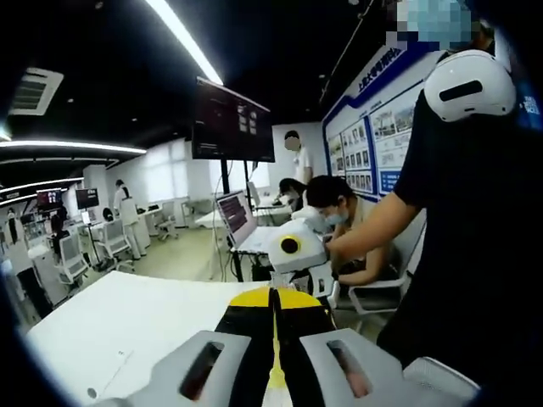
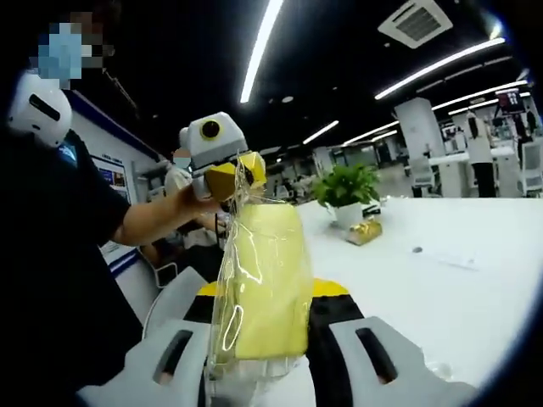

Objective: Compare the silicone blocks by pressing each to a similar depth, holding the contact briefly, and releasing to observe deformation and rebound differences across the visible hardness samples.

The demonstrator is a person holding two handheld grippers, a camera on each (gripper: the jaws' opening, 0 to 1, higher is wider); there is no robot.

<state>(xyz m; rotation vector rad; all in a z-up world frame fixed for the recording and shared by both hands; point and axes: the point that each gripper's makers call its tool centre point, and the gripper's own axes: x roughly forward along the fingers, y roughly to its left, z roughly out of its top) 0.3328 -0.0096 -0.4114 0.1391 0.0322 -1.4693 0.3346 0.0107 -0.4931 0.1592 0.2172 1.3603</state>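
White tabletop spreads beneath an office with ceiling light strips. Right gripper clamps a bagged yellow silicone block; left gripper jaws pressed together.

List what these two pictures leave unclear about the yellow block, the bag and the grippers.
- Yellow block in the right gripper view: its lower edge is hidden by the crinkled clear bag and the right gripper, so the grip on it is unclear.
- Left gripper, right gripper view: it is at the bag's top; small and glared, so a pinch is unclear.
- Left gripper view: the jaw tips meet, and the bag cannot be made out there.
- Other hardness samples: none identifiable.
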